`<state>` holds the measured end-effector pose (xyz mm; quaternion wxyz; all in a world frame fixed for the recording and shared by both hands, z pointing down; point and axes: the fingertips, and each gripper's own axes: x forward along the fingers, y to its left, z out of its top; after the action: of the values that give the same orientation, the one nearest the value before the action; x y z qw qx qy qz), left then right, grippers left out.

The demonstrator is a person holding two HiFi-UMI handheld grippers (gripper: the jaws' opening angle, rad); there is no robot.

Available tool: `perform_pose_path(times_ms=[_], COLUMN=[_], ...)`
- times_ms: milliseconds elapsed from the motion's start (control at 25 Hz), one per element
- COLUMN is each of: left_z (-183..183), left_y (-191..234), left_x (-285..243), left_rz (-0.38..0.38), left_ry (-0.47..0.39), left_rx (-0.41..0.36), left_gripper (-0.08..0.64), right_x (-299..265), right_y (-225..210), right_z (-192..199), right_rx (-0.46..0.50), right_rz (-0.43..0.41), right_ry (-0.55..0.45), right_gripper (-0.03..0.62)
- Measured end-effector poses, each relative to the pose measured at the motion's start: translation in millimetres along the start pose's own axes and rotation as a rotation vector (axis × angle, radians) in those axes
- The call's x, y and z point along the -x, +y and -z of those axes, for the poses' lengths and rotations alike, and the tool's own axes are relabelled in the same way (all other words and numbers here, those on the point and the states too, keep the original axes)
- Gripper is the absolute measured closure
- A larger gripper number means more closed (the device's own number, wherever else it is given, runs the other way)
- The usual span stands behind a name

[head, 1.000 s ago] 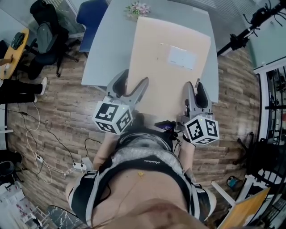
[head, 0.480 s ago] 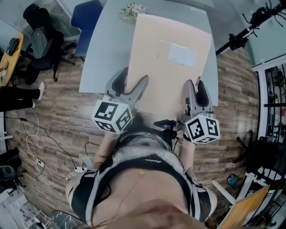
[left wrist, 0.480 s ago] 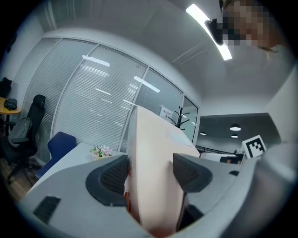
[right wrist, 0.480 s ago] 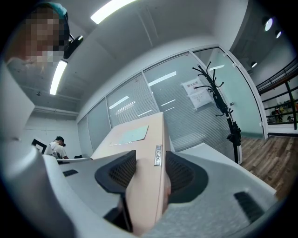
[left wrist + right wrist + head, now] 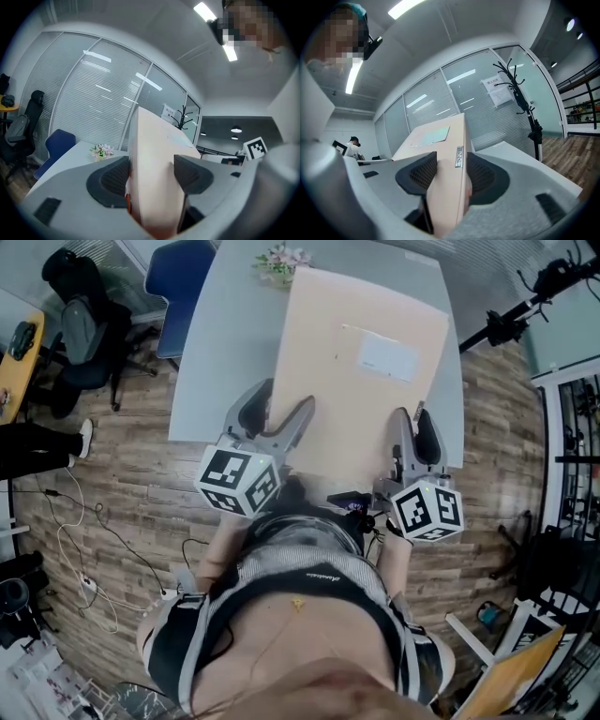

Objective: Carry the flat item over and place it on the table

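Head view — one box (image 5: 361, 399), two hand-held grippers (image 5: 279, 406) (image 5: 412, 418)

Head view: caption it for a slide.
Left tongs and right tongs clamp the near edge of a flat tan box over the grey table.

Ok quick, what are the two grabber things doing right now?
Left gripper: closed on the near edge of the flat box.
Right gripper: closed on the same flat box, at its other near corner.

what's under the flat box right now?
The grey table shows past both sides of the flat box, with small flowers at its far edge. What lies directly beneath is covered.
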<state>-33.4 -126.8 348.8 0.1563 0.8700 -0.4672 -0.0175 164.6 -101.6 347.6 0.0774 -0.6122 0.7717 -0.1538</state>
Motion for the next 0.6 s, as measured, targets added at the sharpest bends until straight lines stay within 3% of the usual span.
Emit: perform_pose_path(times_ms=[600], left_z=[-14.7], left_y=[50.3], left_x=[-14.2], left_rz=[0.022], left_ry=[0.004], left_rx=[-0.004], left_gripper=[0.267], right_x=[-43.8], right_y=[25.6], right_z=[7.7], right_rx=[0.002], right_rz=[0.022], right_ry=[-0.009], right_gripper=[0.399])
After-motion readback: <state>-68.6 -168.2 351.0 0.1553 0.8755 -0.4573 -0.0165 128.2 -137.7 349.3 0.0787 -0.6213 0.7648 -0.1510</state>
